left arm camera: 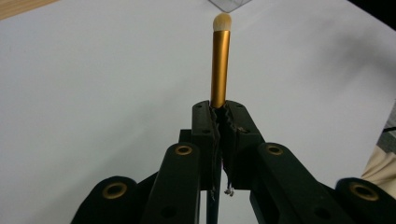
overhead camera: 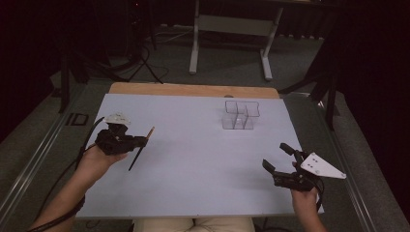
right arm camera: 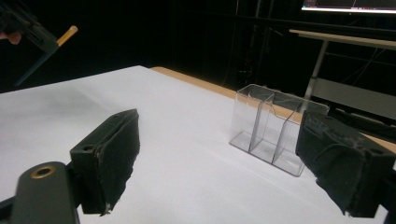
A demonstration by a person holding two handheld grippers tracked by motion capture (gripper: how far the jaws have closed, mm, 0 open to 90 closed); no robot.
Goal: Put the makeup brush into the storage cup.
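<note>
One brush (overhead camera: 141,148) is in play, and the pick-up looks done: the left gripper (overhead camera: 137,141) has its jaws pressed together on the handle, pinching it near the middle. In the left gripper view the gold ferrule and pale bristle tip (left arm camera: 222,21) stick out past the jaws, while the dark handle runs back below them. From the high view the brush hangs tilted above the left part of the white table (overhead camera: 193,159), apparently lifted clear of it, though contact at the lower end cannot be ruled out.

The clear organizer (overhead camera: 240,115) stands well apart, toward the far right of the table, upright, with its compartments looking empty. Judging by this layout, what is left is the carry across the table and setting the brush into one of those compartments.

The right gripper (overhead camera: 276,156) hangs near the table's front right corner, jaws spread wide with nothing between them; in its own view the organizer (right arm camera: 273,128) lies ahead between the two pads.
</note>
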